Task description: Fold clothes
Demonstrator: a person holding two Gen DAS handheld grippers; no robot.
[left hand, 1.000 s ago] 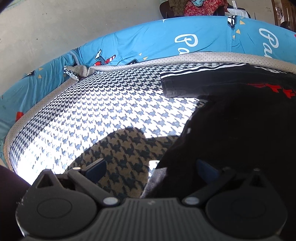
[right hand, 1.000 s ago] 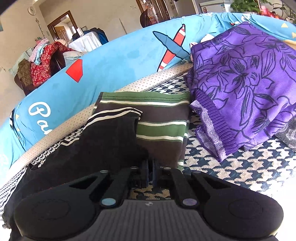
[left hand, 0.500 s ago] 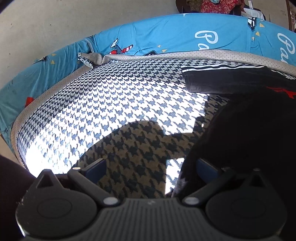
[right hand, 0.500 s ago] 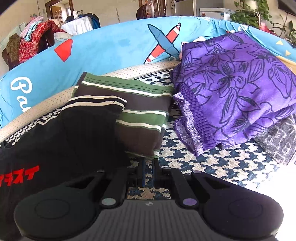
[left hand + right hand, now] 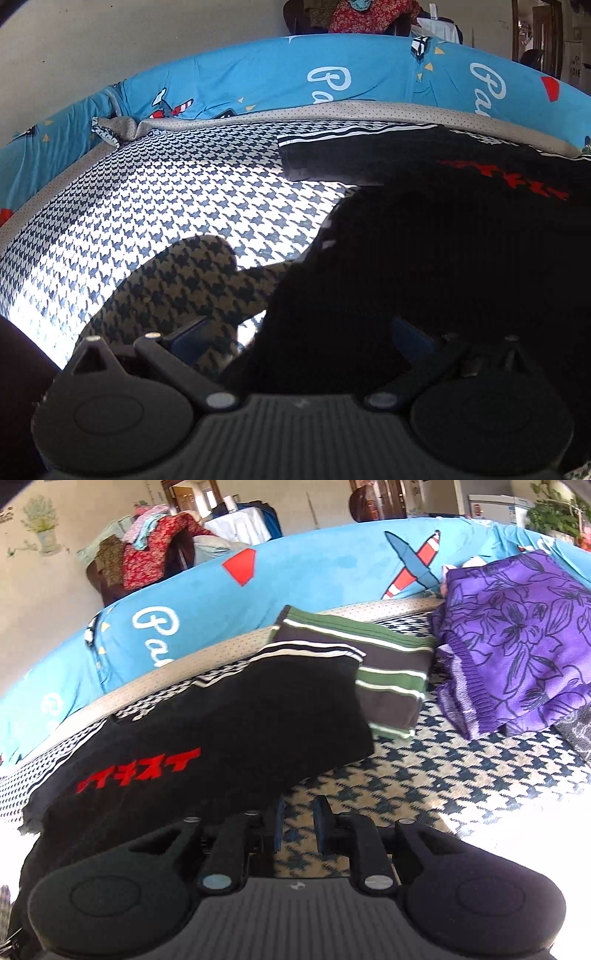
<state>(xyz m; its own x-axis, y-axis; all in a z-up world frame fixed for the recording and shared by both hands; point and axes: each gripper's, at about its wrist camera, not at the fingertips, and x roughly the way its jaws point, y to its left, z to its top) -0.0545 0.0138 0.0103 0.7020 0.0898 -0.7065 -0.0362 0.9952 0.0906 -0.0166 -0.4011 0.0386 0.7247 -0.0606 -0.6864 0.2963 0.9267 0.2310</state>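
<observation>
Black garment point(image 5: 229, 720) with red lettering, spread flat on houndstooth cover point(image 5: 461, 786), sleeve hem striped white, one sleeve overlapping folded green-and-brown striped garment point(image 5: 391, 672). Seen also from left wrist view as dark mass point(image 5: 443, 240) filling right half, second striped sleeve extended toward far edge. Right gripper point(image 5: 298, 823) positioned just beside garment's near edge, jaws parted by narrow gap after having just been opening, only houndstooth cover visible between pads, no cloth held. Left gripper point(image 5: 295, 332) spread wide, black fabric lying between fingers and covering right pad, left pad point(image 5: 188, 338) clear of cloth; nothing clamped. Purple floral cloth point(image 5: 517, 638) heaped right of striped garment. Blue printed bolster point(image 5: 258, 77) bordering far side of cover.
</observation>
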